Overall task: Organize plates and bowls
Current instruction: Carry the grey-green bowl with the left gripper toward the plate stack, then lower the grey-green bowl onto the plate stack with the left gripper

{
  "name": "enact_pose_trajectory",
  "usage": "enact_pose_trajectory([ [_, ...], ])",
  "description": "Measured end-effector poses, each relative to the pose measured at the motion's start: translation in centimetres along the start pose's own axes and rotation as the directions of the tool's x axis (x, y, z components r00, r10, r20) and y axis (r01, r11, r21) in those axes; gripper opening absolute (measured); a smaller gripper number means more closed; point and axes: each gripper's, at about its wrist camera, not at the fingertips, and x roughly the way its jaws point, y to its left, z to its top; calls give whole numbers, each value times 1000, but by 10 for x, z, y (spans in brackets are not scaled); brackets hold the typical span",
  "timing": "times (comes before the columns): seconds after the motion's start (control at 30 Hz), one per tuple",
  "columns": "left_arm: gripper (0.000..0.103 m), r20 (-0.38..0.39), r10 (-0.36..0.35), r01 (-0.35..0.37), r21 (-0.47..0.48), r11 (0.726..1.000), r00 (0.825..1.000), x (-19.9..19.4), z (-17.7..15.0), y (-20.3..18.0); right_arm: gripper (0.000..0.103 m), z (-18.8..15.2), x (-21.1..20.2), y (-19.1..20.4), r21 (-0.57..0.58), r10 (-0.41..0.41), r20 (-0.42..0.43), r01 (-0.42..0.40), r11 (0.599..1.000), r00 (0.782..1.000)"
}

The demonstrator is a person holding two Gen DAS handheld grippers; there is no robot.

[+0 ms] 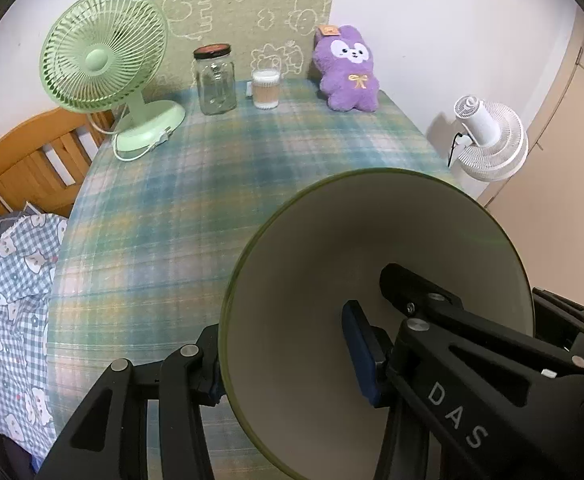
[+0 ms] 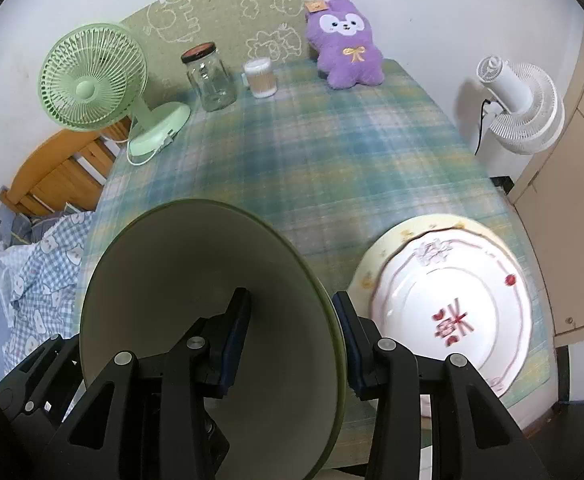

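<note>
A cream bowl with an olive-green rim [image 1: 324, 248] is held by both grippers above the plaid tablecloth. My left gripper [image 1: 287, 372] is shut on its left rim, one finger inside and one outside. My right gripper [image 2: 292, 344] is shut on the same bowl [image 2: 195, 264] at its right rim. In the right wrist view a white plate with red patterns [image 2: 452, 312] lies on a cream-yellow plate [image 2: 376, 252] at the table's front right.
At the back of the table [image 1: 211, 184] stand a green desk fan [image 1: 99, 60], a glass jar [image 1: 215, 80], a cup of cotton swabs [image 1: 265, 90] and a purple plush [image 1: 348, 70]. A white fan [image 1: 488, 136] is off the right edge; a bed [image 1: 7, 288] lies left.
</note>
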Motion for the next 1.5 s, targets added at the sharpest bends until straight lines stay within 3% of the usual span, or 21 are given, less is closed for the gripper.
enact_pose_trajectory([
  [0.93,49,-27,-3,2,-43,999,1000,26,21,-134,46,20,-8,-137,-22,-13,-31,12,1000,999],
  [1.5,49,-139,24,-36,-86,996,990,68,7,-163,46,10,34,-175,-15,14,-148,-17,1000,989],
])
